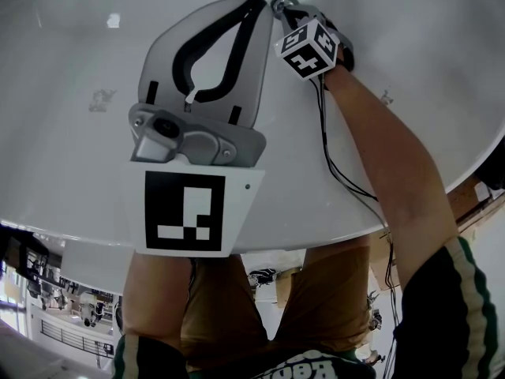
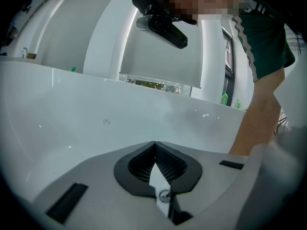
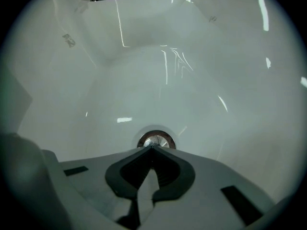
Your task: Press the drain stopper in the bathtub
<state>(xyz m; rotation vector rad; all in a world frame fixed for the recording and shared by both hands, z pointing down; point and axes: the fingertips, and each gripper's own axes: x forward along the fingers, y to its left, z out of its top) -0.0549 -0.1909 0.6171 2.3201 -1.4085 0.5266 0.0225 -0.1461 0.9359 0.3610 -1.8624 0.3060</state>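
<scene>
Poised right at the drain stopper (image 3: 156, 140) in the bathtub (image 3: 216, 80): right gripper (image 3: 151, 148), tips pinched together, holding nothing. Left gripper (image 2: 154, 144) likewise closed, empty, idle. Approach done; press itself probably not yet made.

The floor of the bathtub (image 3: 158, 71) is seen smooth and open all round the drain stopper (image 3: 156, 140), so room is found on the far side and both sides. The near side is blocked by the right gripper (image 3: 152, 148), closed, with its tips at the stopper's edge. In the head view the closed left gripper (image 1: 254, 5) is seen near, on the left.
</scene>
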